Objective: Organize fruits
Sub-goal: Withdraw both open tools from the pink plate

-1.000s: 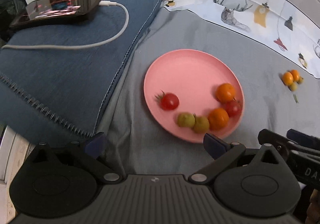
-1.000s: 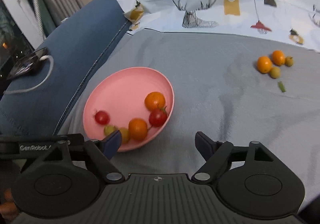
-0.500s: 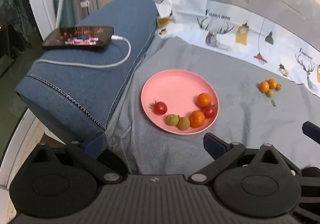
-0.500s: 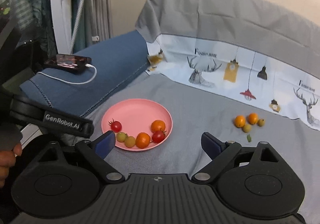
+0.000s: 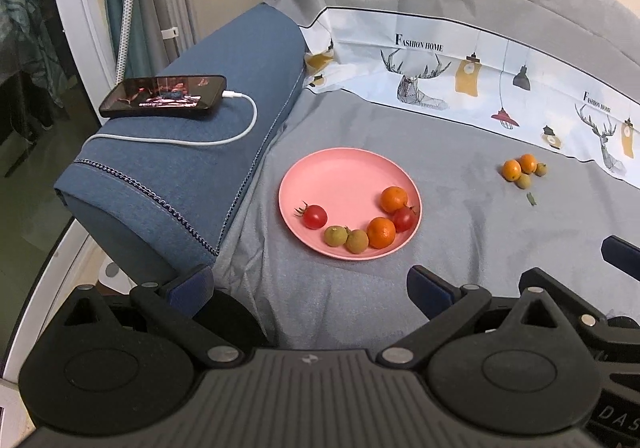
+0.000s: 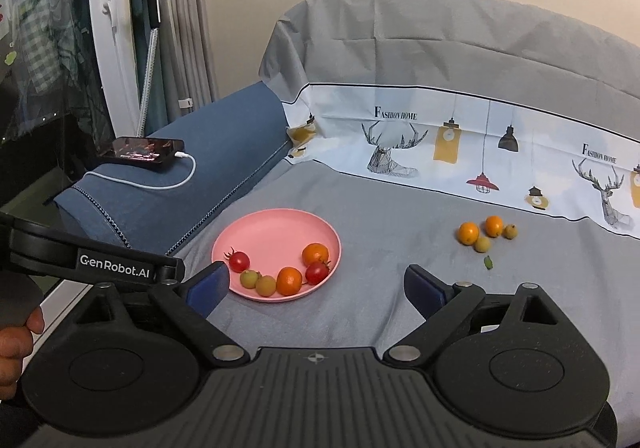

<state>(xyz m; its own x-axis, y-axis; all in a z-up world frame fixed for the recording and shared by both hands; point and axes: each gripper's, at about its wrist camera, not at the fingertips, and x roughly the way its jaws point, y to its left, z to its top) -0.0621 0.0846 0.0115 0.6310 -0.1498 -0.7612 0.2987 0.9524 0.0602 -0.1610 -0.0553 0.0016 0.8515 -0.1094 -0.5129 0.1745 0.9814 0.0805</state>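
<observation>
Six fruits already sit in the plate (image 6: pixel 276 232); four more (image 6: pixel 486 233) lie on the sofa at its 2 o'clock, well apart. Both the left gripper (image 5: pixel 310 282) and right gripper (image 6: pixel 316 282) hover with jaws apart, empty, so I judge it roughly half done.

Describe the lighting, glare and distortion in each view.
Left wrist: soft, even indoor light, faint shadows under the fruit on the plate; the phone screen glows; fisheye bends the printed border, corners vignette dark. Right wrist: same soft light, dim at the window side, sharp on the loose fruit; edges curve strongly.
</observation>
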